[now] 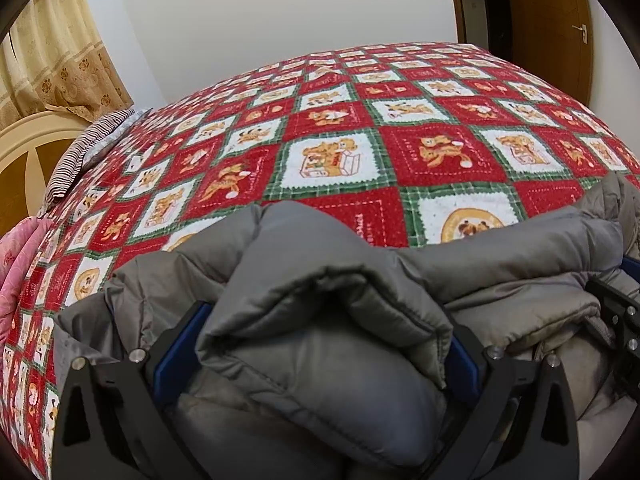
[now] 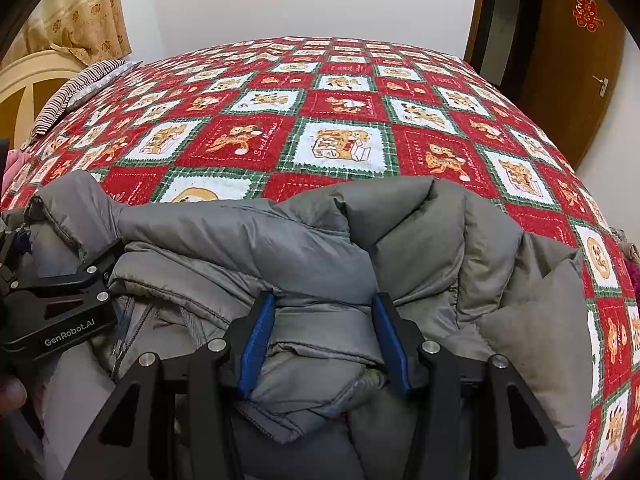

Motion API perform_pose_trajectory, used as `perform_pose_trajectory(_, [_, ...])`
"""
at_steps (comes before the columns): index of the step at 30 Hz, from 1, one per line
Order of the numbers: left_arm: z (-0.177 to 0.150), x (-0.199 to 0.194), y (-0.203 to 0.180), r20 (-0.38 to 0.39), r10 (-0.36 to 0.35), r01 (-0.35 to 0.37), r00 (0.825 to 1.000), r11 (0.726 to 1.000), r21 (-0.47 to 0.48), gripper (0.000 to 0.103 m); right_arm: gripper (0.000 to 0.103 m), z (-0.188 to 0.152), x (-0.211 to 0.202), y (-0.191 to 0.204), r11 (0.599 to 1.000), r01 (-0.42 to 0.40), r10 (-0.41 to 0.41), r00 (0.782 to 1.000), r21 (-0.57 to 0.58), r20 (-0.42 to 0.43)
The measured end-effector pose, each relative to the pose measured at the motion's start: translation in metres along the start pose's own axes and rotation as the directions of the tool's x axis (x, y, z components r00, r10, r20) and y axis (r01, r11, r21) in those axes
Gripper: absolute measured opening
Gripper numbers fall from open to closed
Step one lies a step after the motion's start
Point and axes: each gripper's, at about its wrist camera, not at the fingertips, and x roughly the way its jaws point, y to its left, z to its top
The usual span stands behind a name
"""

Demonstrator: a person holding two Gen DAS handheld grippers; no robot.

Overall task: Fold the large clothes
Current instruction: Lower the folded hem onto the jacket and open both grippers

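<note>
A grey puffy down jacket [image 1: 320, 360] lies bunched at the near edge of the bed, and it also fills the bottom of the right wrist view as the jacket [image 2: 248, 240]. My left gripper [image 1: 324, 344] stands wide open. A thick folded bulge of the jacket lies loose between its blue pads [image 1: 180, 344]. My right gripper [image 2: 325, 344] is shut on a fold of the jacket near the zipper side, with the cloth pinched between its blue pads [image 2: 256, 344]. The left gripper [image 2: 60, 248] shows at the left of the right wrist view, close beside the right one.
The bed is covered by a red, white and green checked blanket [image 1: 360, 140]. A striped pillow [image 1: 88, 152] and a cream headboard [image 1: 32, 152] are at the far left, with pink bedding [image 1: 20, 264] below them. A wooden door [image 2: 572, 80] stands at the right.
</note>
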Motion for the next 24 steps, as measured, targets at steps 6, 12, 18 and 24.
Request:
perform_pose_trajectory(6, [0.0000,0.0001,-0.0005,-0.001,0.001,-0.001,1.000,1.000,0.001,0.103,0.052,-0.0009,0.0014,0.0007,1.000,0.005,-0.005,1.000,-0.003,-0.001])
perform_pose_trajectory(12, [0.0000,0.0003,0.0002,-0.001,0.000,0.000,1.000,1.000,0.002,0.103,0.052,-0.0012,0.0027,0.0010,1.000,0.009,-0.009,1.000,-0.007,-0.004])
perform_pose_trajectory(18, [0.0001,0.0007,-0.0001,-0.004,0.000,0.000,1.000,1.000,0.002,0.103,0.052,-0.0005,0.0031,0.0013,1.000,0.013,-0.013,1.000,-0.010,-0.005])
perform_pose_trajectory(24, [0.0004,0.0019,-0.0006,-0.005,0.000,0.000,1.000,1.000,0.002,0.103,0.052,-0.0001,0.0034,0.0022,1.000,0.015,-0.015,1.000,-0.012,-0.007])
